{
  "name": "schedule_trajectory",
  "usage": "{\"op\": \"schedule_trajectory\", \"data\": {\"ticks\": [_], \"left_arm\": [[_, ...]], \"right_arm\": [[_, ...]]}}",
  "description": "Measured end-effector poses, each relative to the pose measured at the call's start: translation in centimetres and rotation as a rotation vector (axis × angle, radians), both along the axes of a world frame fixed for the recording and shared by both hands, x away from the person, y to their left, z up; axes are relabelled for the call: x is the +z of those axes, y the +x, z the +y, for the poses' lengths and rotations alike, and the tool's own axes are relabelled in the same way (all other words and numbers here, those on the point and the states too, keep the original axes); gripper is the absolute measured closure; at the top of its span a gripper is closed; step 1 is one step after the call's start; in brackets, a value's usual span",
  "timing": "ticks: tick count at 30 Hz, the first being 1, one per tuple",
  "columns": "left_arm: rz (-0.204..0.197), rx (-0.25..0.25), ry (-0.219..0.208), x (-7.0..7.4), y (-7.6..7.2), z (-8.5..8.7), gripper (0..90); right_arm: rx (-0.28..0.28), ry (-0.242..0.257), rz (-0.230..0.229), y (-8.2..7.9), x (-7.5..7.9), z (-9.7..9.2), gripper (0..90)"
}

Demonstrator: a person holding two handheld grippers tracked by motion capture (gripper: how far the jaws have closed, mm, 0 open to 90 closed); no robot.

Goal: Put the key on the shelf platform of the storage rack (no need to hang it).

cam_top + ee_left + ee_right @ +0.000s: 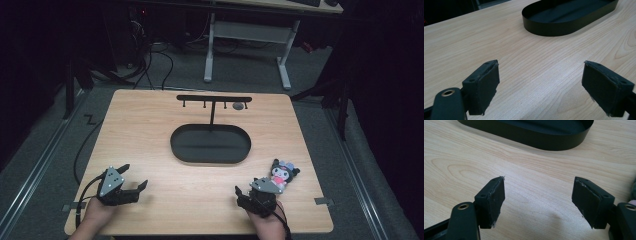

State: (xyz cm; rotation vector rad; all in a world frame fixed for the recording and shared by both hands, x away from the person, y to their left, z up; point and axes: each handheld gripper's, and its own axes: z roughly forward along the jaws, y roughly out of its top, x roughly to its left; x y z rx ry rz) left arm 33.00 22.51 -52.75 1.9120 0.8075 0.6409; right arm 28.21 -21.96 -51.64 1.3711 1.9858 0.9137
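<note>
A small plush doll with black ears and a pink dress lies near the table's front right. My right gripper rests just to the left of it, jaws open with only bare wood between them. A sliver of something dark shows beyond its right jaw. At the front left, my left gripper is also open over bare table. A black oval tray sits mid-table, with nothing inside it, ahead of both grippers.
Behind the tray stands a black T-shaped rack with several small hooks, and a small grey thing hangs near its right end. The wooden table ends close behind my hands. A white desk frame stands beyond the table.
</note>
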Motion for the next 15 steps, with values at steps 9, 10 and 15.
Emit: {"op": "schedule_trajectory", "data": {"ticks": [9, 10, 15], "left_arm": [[-0.003, -0.002, 0.000, 0.00, -0.05, 0.01, 15.5], [-0.003, -0.002, -0.003, 0.00, -0.06, 0.02, 15.5], [-0.003, -0.003, -0.003, -0.01, -0.05, 0.02, 15.5]], "right_arm": [[-0.002, 0.004, 0.005, -0.02, -0.01, -0.11, 27.0], [0.000, 0.001, 0.007, 0.01, -0.06, -0.08, 27.0], [0.003, -0.001, 0.018, 0.08, -0.22, 0.04, 27.1]]}}
